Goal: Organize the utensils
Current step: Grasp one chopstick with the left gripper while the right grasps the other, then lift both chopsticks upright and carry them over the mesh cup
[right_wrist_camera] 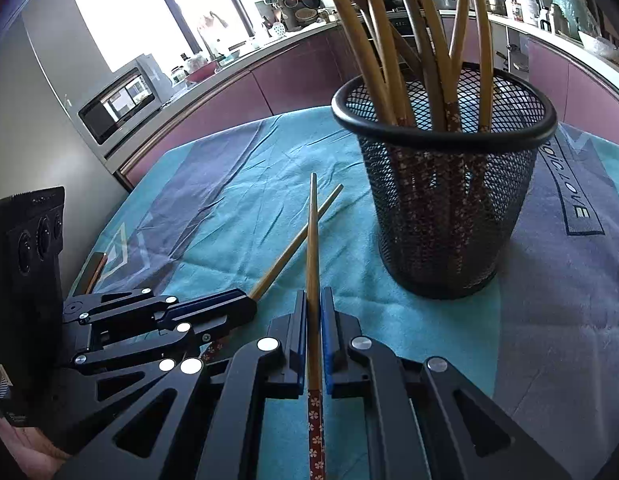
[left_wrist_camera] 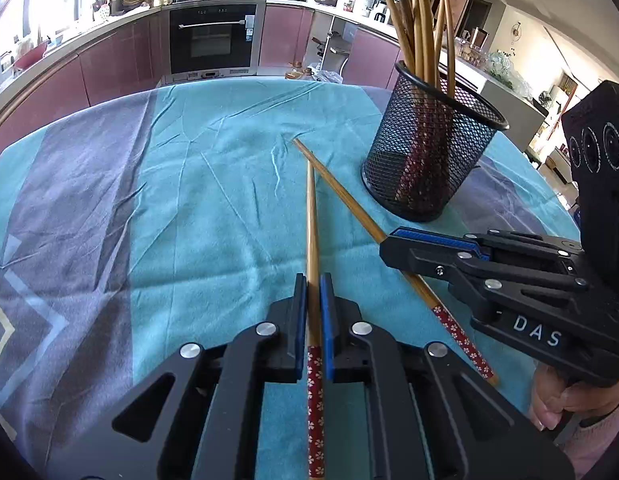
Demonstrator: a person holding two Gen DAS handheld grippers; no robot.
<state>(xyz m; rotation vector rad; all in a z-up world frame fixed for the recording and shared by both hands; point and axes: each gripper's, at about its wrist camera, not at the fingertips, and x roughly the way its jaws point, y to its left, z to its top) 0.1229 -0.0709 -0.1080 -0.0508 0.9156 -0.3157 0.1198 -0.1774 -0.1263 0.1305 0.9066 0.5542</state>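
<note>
Left wrist view shows my left tool (left_wrist_camera: 313,292) clamped narrow on one chopstick (left_wrist_camera: 312,216), its long axis running straight ahead from the jaws, bare tip forward, patterned end toward me. My right tool (right_wrist_camera: 313,304) pinches a second chopstick (right_wrist_camera: 312,240) the same way, and the two tips cross just above the bench (left_wrist_camera: 169,184). The mesh holder (right_wrist_camera: 449,208), already full of upright chopsticks, stands ahead and to the right of both sticks, nearer my right hand. I judge each stick must swing upright before it drops in.
</note>
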